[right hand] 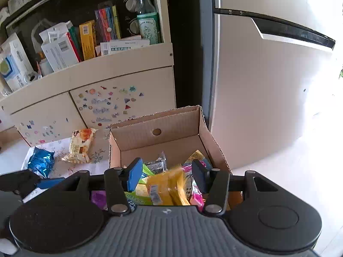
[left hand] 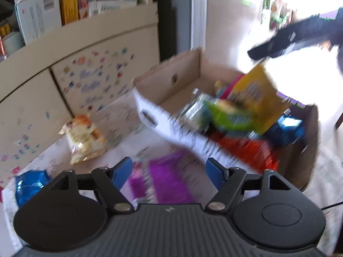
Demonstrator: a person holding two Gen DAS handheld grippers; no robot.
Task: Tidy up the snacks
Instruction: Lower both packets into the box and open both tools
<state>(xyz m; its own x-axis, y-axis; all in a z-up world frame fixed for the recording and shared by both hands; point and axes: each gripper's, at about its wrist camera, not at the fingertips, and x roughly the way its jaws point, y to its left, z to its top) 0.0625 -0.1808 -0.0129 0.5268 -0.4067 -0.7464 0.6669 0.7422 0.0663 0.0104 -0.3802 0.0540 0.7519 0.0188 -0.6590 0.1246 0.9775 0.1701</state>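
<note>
Yellow snack packet (right hand: pixel 169 189) low centre, between the wide-open, empty right gripper (right hand: pixel 167 176) fingers, above the cardboard box (right hand: pixel 171 126). Purple packet (left hand: pixel 169 177) on the table between the open left gripper (left hand: pixel 169 174) fingers, ungrasped.

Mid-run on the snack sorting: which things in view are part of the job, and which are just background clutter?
Part of the job:
cardboard box
yellow packet dropping below the open right gripper
orange-and-white packet
blue foil packet
purple packet ahead of the open left gripper

Just lying about:
green bottle
shelf boxes
fridge
</note>
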